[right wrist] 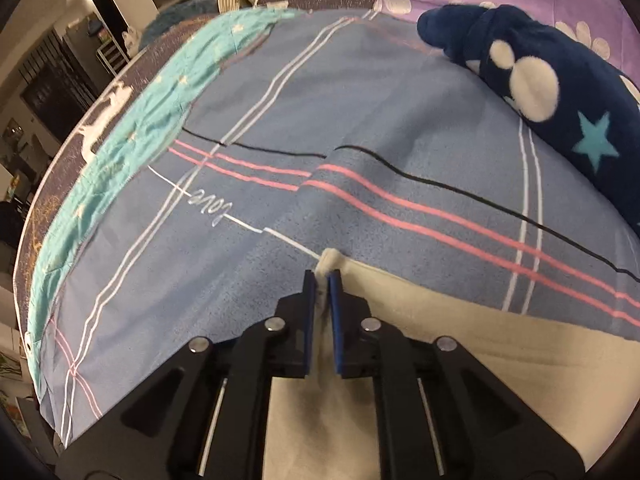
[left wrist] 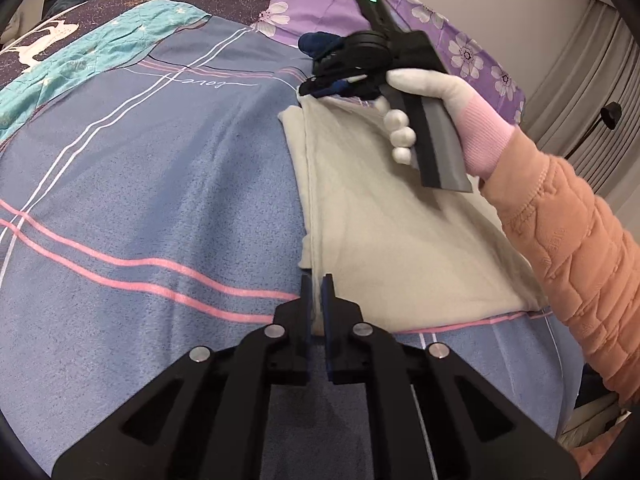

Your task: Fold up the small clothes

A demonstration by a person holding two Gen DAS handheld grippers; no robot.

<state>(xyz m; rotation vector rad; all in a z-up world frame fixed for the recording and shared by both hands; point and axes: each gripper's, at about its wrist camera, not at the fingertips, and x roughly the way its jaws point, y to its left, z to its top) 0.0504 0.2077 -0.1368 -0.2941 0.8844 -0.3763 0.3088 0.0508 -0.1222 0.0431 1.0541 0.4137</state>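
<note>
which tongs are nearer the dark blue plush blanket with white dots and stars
Right. The right tongs pinch the far corner of the cream fleece cloth, up the bed toward the dark blue plush blanket. The left tongs grip the cloth's near edge, farther away.

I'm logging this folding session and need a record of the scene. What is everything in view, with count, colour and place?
Small garment: one, cream, lying on the bedsheet, pinched at two edges.
Bedsheet: one, blue with pink and white stripes, covering the bed.
Fleece item: one, navy with white dots and a teal star, far right on the bed.
Floral cloth: one, purple, behind the bed.
Left hand-held gripper: black, blue pads, shut on the garment's near edge.
Right hand-held gripper: same, shut on a far corner.
Right hand: white glove.
</note>
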